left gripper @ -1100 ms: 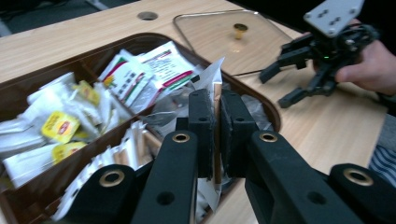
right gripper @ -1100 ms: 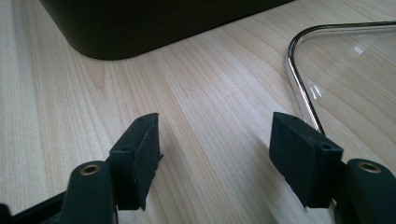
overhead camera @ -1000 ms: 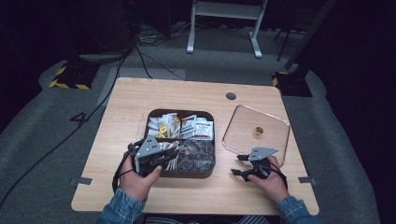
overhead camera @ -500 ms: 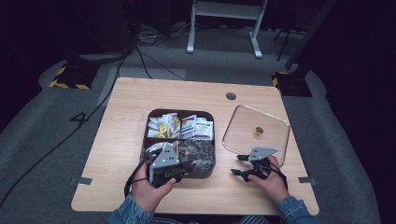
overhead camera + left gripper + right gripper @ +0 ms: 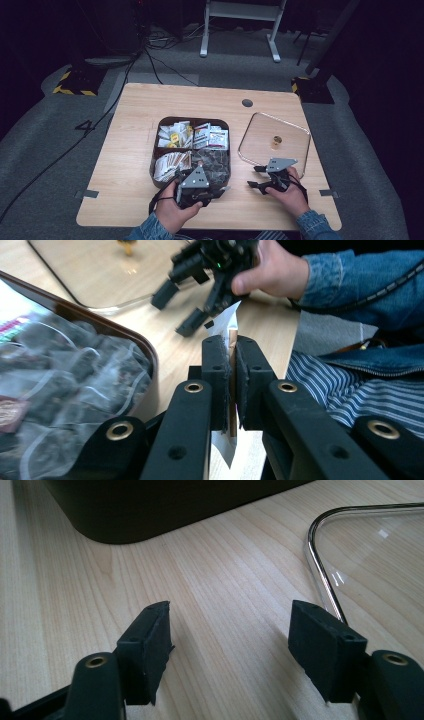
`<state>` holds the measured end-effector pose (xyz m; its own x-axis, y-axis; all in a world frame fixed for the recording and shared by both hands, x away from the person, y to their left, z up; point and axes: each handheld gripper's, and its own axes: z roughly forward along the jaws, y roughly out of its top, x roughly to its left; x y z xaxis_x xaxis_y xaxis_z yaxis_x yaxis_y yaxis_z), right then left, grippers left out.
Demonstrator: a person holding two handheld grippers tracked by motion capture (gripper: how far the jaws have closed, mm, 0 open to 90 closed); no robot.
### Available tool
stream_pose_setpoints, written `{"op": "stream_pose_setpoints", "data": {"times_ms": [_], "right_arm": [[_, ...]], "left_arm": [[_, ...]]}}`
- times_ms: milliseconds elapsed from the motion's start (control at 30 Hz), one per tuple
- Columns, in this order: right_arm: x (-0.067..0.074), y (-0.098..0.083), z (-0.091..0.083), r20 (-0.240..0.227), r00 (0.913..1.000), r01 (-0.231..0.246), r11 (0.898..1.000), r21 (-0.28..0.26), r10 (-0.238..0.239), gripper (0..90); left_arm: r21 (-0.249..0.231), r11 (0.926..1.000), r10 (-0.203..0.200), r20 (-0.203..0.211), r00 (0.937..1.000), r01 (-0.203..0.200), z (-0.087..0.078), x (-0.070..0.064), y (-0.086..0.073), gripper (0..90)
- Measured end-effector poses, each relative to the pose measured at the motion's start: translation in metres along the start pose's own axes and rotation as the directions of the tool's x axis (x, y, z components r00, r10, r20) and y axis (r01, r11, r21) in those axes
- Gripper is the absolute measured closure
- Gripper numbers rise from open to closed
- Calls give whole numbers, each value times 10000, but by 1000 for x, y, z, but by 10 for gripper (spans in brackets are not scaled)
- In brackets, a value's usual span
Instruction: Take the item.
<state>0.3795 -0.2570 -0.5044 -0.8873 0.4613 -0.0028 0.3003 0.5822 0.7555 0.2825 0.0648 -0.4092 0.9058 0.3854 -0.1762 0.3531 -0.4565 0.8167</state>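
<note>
One white paper sachet is held clamped in the left gripper, lifted clear of the dark compartmented tray; the right gripper is held wide open and empty beside that tray, so delivery is judged outstanding.

Denim sleeves, black jaws, brass-ringed screw holes

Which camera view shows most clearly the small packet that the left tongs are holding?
The left gripper view: the white packet is seen close, clamped between the jaws of the left tongs, its ends sticking out. In the high view it is a tiny pale tip beside the tray. The right gripper view looks at the table instead.
</note>
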Motion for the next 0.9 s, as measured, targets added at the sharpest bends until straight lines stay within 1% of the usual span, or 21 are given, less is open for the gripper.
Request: {"op": "stream_pose_setpoints", "data": {"times_ms": [133, 267, 300, 367, 433, 533, 633, 667, 700, 800, 900], "right_arm": [[0, 0, 0, 9, 10000, 14, 10000, 2, -14, 341], [0, 0, 0, 4, 10000, -29, 10000, -9, 29, 341], [0, 0, 0, 3, 10000, -27, 10000, -11, 27, 341], [0, 0, 0, 5, 10000, -27, 10000, -9, 27, 341], [0, 0, 0, 12, 10000, -18, 10000, -23, 18, 341], [0, 0, 0, 12, 10000, -15, 10000, -23, 15, 341], [0, 0, 0, 19, 10000, -21, 10000, -19, 21, 341], [0, 0, 0, 20, 10000, -20, 10000, -19, 20, 341], [0, 0, 0, 14, 10000, -19, 10000, -11, 19, 341], [0, 0, 0, 12, 10000, -20, 10000, -19, 20, 341], [0, 0, 0, 9, 10000, 10, 10000, -12, -10, 341]], "left_arm": [[336, 9994, 31, 194, 9998, -37, 13, -1, -5, 846], [709, 9973, 163, 263, 9995, -181, 26, -3, -9, 846], [838, 9964, 133, 291, 9995, -157, 31, -3, -11, 846], [1041, 9942, 236, 272, 9994, -263, 36, -3, -13, 846], [1165, 9928, 261, 218, 9994, -285, 40, -4, -14, 846], [1492, 9871, 620, -207, 9979, -583, 45, -4, -16, 846], [1696, 9825, 856, -421, 9954, -773, 48, -2, -17, 846], [1703, 9833, 726, -453, 9963, -639, 49, -2, -18, 846], [1698, 9833, 730, -432, 9964, -647, 49, 0, -19, 846], [1738, 9839, 507, -458, 9977, -420, 51, 6, -22, 846], [1785, 9833, 437, -466, 9980, -348, 52, 8, -23, 846]]}}
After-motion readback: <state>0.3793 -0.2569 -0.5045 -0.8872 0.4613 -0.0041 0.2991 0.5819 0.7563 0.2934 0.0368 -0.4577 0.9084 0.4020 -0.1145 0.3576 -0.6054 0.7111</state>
